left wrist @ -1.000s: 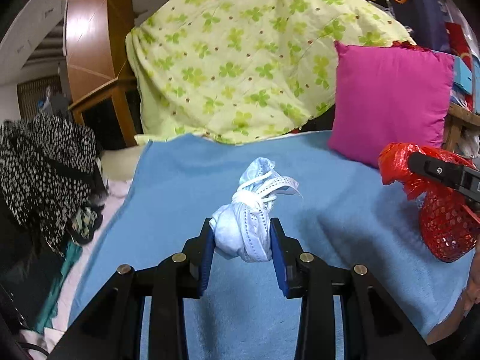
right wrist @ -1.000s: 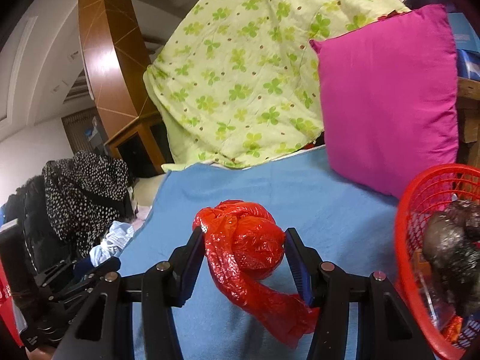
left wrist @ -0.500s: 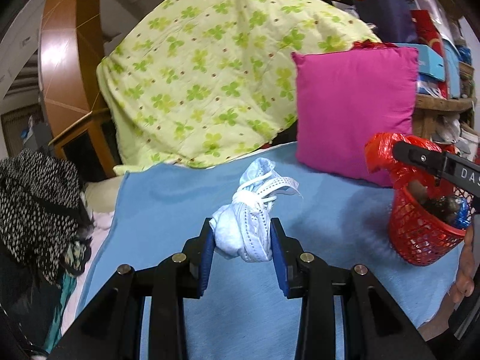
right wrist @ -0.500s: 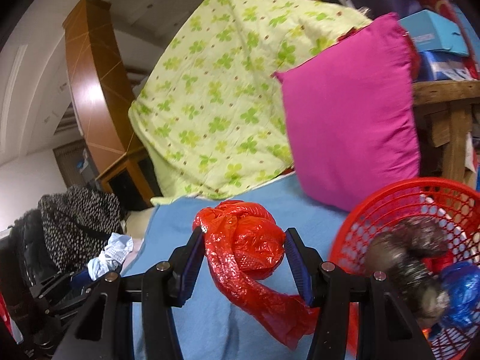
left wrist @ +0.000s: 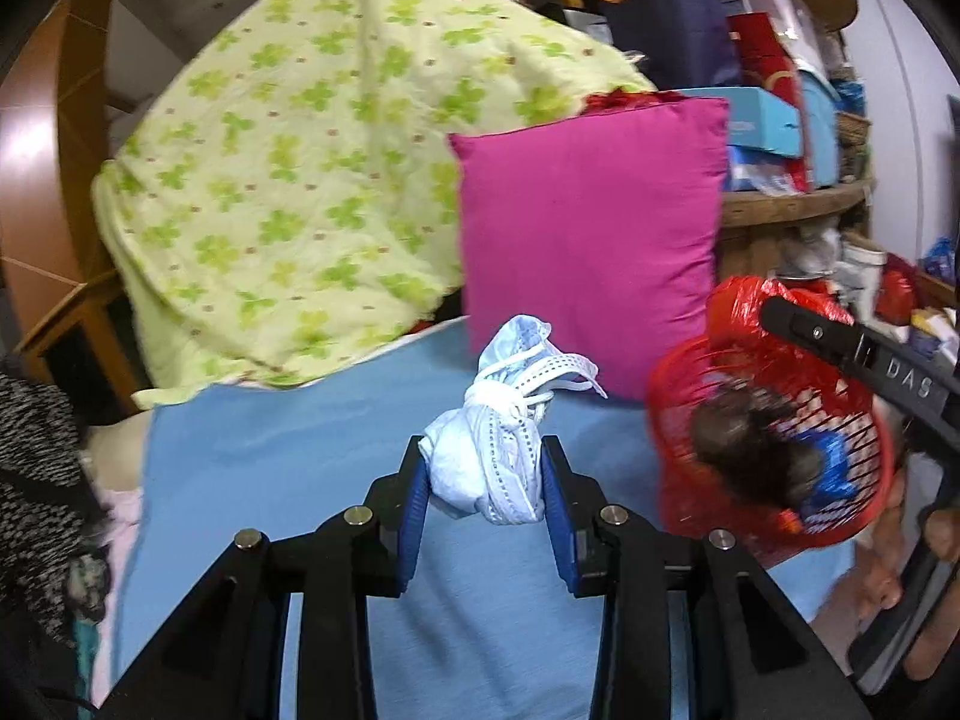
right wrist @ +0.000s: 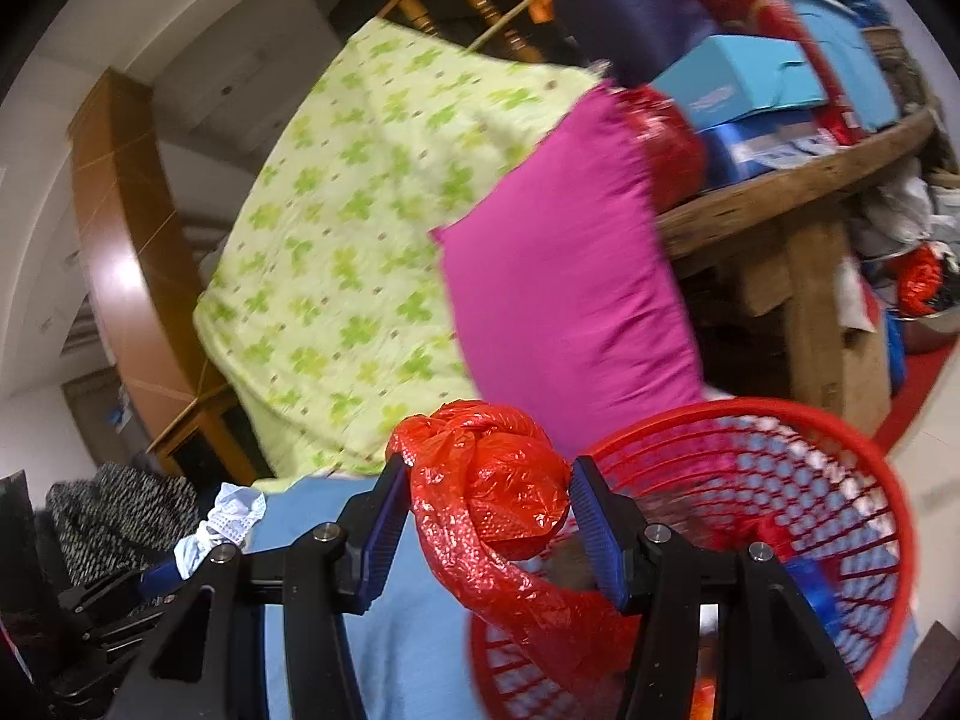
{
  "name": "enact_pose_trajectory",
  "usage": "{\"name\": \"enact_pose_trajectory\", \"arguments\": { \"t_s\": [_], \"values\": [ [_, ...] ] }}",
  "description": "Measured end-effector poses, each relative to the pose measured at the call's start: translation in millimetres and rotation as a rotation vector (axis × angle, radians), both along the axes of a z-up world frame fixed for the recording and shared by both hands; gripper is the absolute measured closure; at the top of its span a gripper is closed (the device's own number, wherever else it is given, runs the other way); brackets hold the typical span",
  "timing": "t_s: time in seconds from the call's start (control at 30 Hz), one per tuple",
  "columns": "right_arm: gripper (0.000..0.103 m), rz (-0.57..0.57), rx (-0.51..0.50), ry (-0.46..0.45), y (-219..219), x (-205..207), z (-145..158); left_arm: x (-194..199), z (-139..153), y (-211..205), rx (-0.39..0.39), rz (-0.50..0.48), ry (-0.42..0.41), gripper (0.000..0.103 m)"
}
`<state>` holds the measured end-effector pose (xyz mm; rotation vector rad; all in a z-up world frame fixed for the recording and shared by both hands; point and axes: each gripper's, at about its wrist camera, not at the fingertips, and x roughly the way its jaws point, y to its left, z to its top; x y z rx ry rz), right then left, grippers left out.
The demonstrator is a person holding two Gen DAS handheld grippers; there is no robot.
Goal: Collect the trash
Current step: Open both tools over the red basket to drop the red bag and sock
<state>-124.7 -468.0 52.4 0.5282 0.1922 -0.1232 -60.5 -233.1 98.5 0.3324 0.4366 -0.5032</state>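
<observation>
One pink cushion (left wrist: 591, 240) and one green quilt (left wrist: 312, 192) back the blue bed; the left gripper (left wrist: 483, 474) pinches a knotted face mask (left wrist: 498, 438), the right gripper (right wrist: 487, 501) clamps a red bag (right wrist: 486, 480) beside one red basket (right wrist: 840, 480), contents blurred, perhaps dark wrappers.

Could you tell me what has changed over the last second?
Both grippers swung toward the red basket, now close under the right gripper and nearer the left gripper. Nothing was released: the left is still shut on the knotted face mask, the right on the red plastic bag.

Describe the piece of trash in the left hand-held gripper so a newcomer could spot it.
Over the blue blanket, left of the red basket, the left hand-held gripper pinches a knotted face mask. It is pale blue-white cloth, unlike the red plastic bag.
</observation>
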Motion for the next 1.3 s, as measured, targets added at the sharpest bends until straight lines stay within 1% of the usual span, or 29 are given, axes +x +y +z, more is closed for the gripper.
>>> {"name": "enact_pose_trajectory", "arguments": {
  "t_s": [0.2,0.3,0.37,0.4,0.43,0.5,0.67,0.77,0.83,0.87,0.97,1.03,1.13,1.2,1.3],
  "values": [
    [0.045,-0.091,0.107,0.003,-46.3,-15.4,-8.9,0.0,0.4,-54.8,-0.056,-0.202,0.102,0.064],
    [0.045,-0.125,0.162,0.018,-63.2,-17.9,-15.9,4.3,-6.1,-77.9,-0.073,-0.271,0.163,0.064],
    [0.041,-0.141,0.204,0.031,-72.3,-19.1,-20.8,6.4,-13.4,-92.3,-0.075,-0.306,0.214,0.062],
    [0.036,-0.142,0.224,0.035,-75.8,-18.3,-22.8,6.9,-16.1,-95.9,-0.078,-0.316,0.230,0.055],
    [0.033,-0.140,0.253,0.030,-80.5,-19.5,-25.3,7.6,-18.2,-98.3,-0.083,-0.326,0.250,0.043],
    [0.025,-0.147,0.286,0.014,-86.5,-23.7,-28.3,5.5,-22.2,-99.7,-0.114,-0.356,0.279,0.033],
    [0.025,-0.178,0.274,-0.030,-85.4,-32.7,-24.7,-1.8,-23.0,-93.1,-0.117,-0.398,0.277,0.031],
    [0.025,-0.190,0.238,-0.038,-79.0,-34.0,-19.9,-4.0,-21.2,-81.0,-0.124,-0.368,0.268,0.025],
    [0.025,-0.198,0.199,-0.035,-72.8,-33.6,-15.6,-7.3,-19.4,-65.5,-0.129,-0.329,0.255,0.020],
    [0.025,-0.202,0.180,-0.035,-68.7,-33.3,-13.2,-10.2,-17.6,-56.5,-0.124,-0.294,0.239,0.020],
    [0.025,-0.223,0.093,-0.018,-49.5,-34.2,-5.0,-18.4,-10.0,-35.0,-0.107,-0.233,0.197,0.018],
    [0.025,-0.233,0.031,0.007,-32.3,-37.9,1.2,-24.3,-4.0,-21.2,-0.099,-0.195,0.165,0.014],
    [0.024,-0.236,-0.017,0.033,-11.5,-52.0,6.6,-39.6,11.6,4.6,-0.081,-0.125,0.076,0.008],
    [0.024,-0.253,-0.048,0.051,4.7,-68.6,9.9,-49.3,21.0,20.0,-0.070,-0.082,0.008,0.007],
    [0.024,-0.240,-0.101,0.091,26.1,-88.5,14.8,-64.5,34.3,42.9,-0.059,-0.006,-0.084,0.004]
  ]
}}
